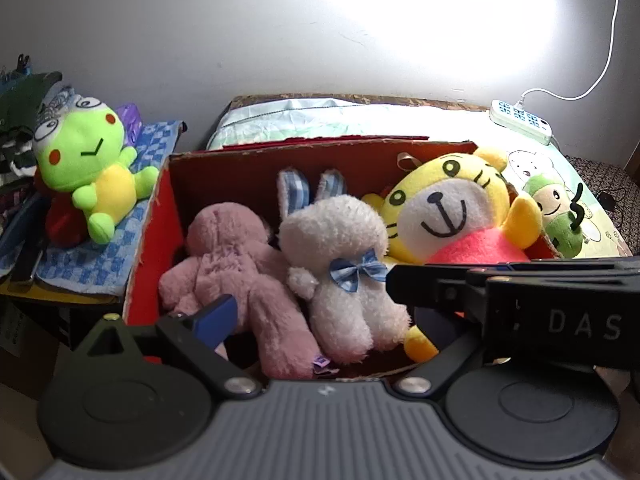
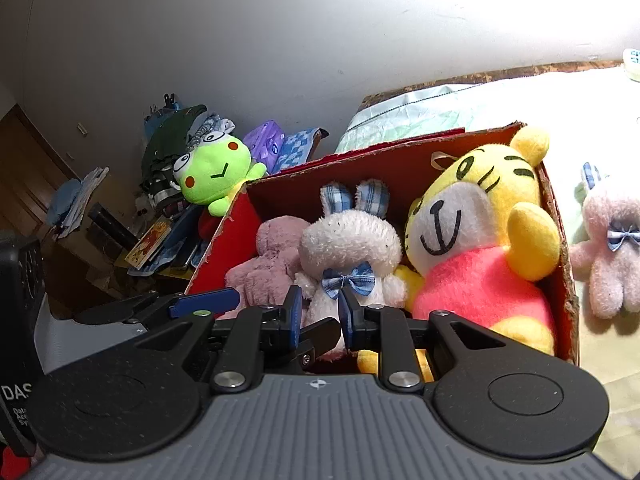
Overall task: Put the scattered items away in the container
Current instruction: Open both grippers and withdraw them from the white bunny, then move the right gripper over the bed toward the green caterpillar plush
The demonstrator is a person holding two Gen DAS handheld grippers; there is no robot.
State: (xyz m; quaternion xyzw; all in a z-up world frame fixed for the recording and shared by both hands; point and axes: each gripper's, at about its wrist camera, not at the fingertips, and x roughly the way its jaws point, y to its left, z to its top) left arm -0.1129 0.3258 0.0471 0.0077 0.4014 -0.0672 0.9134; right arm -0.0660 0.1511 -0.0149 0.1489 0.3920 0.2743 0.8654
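Left tongs (image 1: 320, 300) gape wide, right tongs (image 2: 319, 310) stand narrow and empty, both over the box (image 2: 280, 188) holding three soft toys.

Strong glare blown out on the wall (image 1: 440, 20) at upper right. Dim, shadowed at left; sharp centre, fisheye bending and dark corners.

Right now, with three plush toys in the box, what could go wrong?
1. The tiger plush stands above the red cardboard box rim and could tip out.
2. The pink bunny on the bed beside the box is easily overlooked.
3. The right gripper, slightly open, is near the white bunny's bow and may snag it.
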